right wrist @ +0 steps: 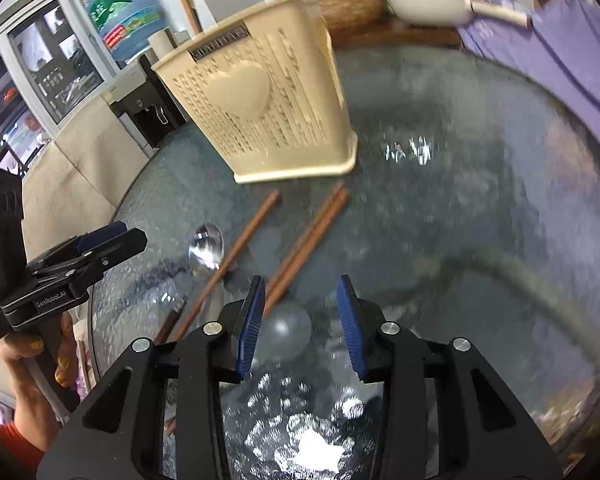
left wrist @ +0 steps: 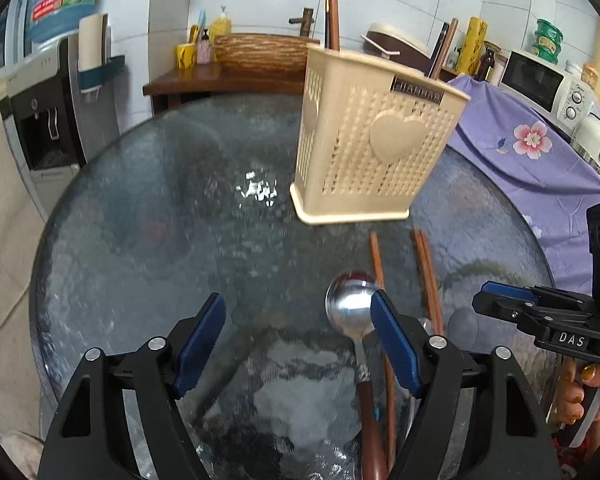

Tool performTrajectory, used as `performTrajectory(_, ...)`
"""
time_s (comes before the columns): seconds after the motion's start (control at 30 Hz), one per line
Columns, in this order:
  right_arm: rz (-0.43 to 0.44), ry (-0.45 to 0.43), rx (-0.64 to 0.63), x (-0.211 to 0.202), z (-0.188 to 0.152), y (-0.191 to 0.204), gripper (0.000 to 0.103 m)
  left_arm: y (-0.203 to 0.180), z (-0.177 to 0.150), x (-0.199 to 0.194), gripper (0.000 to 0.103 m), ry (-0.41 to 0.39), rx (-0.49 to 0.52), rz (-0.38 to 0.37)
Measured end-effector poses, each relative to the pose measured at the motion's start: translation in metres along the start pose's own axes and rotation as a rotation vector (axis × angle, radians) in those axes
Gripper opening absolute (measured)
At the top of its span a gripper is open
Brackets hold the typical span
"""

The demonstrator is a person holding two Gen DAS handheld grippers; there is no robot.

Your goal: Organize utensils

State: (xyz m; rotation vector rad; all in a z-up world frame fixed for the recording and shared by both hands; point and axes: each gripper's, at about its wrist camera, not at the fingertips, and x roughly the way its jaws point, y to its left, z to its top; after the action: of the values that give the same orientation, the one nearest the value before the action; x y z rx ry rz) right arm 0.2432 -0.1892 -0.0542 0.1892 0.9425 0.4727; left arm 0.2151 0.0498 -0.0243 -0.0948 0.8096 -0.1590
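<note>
A beige perforated utensil holder (left wrist: 374,140) with a heart on its side stands on the round glass table (left wrist: 160,220); it also shows in the right wrist view (right wrist: 268,104). A metal spoon (left wrist: 350,308) with a brown handle lies just left of my left gripper's right finger. Brown chopsticks (left wrist: 428,276) lie beside it. My left gripper (left wrist: 298,312) is open and empty. My right gripper (right wrist: 302,296) is open above a second spoon bowl (right wrist: 288,334), with chopsticks (right wrist: 312,236) and the metal spoon (right wrist: 206,248) to its left.
A purple flowered cloth (left wrist: 532,152) covers the counter right of the table. A wooden stand with a basin (left wrist: 260,52) is behind it. A water dispenser (left wrist: 48,112) stands at left. A microwave (left wrist: 544,84) sits at right.
</note>
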Motion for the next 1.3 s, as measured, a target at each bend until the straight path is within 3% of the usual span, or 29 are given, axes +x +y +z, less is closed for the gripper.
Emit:
performTrajectory(0.2, 0.051, 0.043, 0.060, 0.010, -0.014, -0.009, 0.029, -0.002, -0.008, 0.012, 0.063, 0.032, 0.008, -0.017)
performTrajectory(0.3, 0.069, 0.044, 0.081, 0.010, -0.014, -0.012, 0.027, -0.002, -0.007, 0.020, 0.054, 0.057, -0.010, -0.058)
performTrajectory(0.5, 0.141, 0.063, 0.124, 0.015, -0.012, -0.015, 0.020, 0.001, 0.005, 0.036, 0.048, 0.077, 0.013, -0.177)
performTrajectory(0.83, 0.166, 0.082, 0.124, 0.016, -0.010, -0.020, 0.014, 0.007, 0.020, 0.064, 0.036, 0.157, 0.092, -0.266)
performTrajectory(1.03, 0.184, 0.091, 0.129, 0.022, -0.007, -0.021, 0.008, -0.003, 0.021, 0.068, 0.031, 0.163, 0.137, -0.293)
performTrajectory(1.1, 0.187, 0.093, 0.128, 0.022, -0.007, -0.022, 0.007, -0.006, 0.021, 0.070, 0.021, 0.174, 0.146, -0.308)
performTrajectory(1.3, 0.186, 0.096, 0.127, 0.024, -0.005, -0.022, 0.005, -0.013, 0.020, 0.071, 0.015, 0.174, 0.174, -0.301)
